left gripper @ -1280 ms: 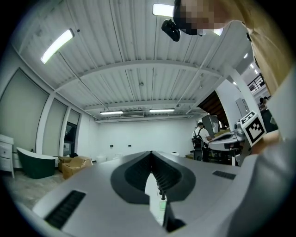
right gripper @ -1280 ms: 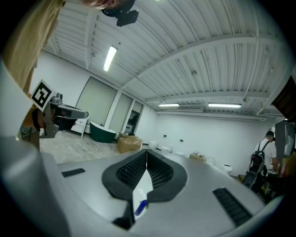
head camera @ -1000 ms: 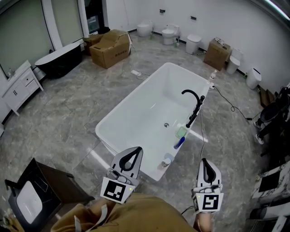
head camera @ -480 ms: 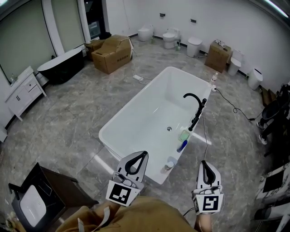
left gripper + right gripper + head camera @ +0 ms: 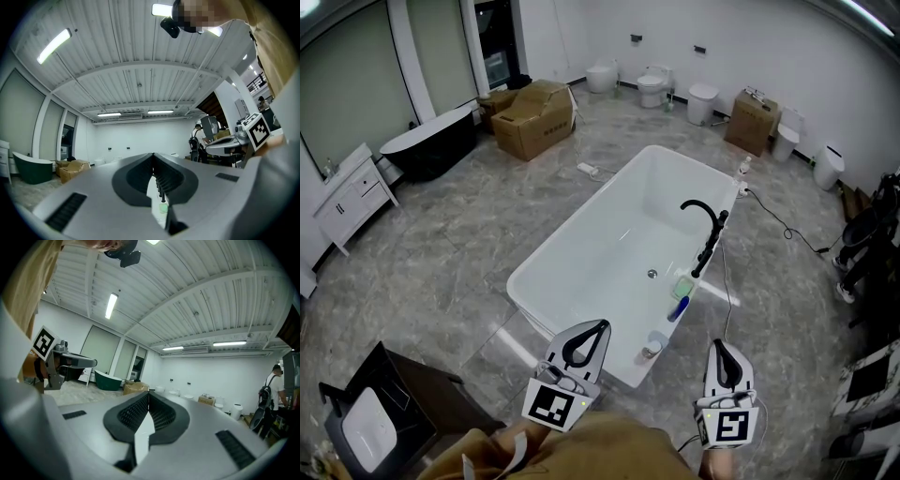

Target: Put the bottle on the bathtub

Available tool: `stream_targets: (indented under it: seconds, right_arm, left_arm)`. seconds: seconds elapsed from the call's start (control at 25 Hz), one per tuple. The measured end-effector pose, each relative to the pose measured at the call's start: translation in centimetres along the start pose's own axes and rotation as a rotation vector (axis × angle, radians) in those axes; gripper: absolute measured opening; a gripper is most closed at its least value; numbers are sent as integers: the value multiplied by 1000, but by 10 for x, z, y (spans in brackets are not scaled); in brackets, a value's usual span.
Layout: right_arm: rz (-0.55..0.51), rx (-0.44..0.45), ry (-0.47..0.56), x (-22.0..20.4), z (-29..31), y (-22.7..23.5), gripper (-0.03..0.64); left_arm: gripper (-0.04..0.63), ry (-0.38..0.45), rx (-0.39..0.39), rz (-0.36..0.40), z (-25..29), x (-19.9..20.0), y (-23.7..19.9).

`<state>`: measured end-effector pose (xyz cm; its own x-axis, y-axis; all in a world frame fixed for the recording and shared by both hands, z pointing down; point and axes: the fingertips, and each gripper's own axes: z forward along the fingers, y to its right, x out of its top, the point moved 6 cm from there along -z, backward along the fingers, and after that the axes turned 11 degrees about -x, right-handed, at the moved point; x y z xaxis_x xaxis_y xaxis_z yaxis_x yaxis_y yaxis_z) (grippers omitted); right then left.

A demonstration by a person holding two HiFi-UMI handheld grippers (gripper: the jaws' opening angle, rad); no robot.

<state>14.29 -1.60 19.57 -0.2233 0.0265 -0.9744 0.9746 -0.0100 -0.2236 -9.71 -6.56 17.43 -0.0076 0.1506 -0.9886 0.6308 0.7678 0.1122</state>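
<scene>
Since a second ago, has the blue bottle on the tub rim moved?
No. The blue bottle keeps its spot on the bathtub rim just below the black faucet; only the view shifted.

- Tub [image 5: 591, 244]: white, rectangular, freestanding. It stands mid-room and runs diagonally from near left to far right.
- Bottle [image 5: 677, 307]: small and blue. It lies on its side on the tub's right rim, toward the near end, angled across the rim. Cap and label too small to tell.
</scene>
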Motion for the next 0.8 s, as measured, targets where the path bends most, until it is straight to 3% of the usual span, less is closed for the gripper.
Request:
stream_targets:
  seconds: [0.8]
  right_arm:
    - [5, -67, 125, 26, 4, 15, 6]
  left_arm:
    - [6, 40, -15, 49, 16, 20, -2]
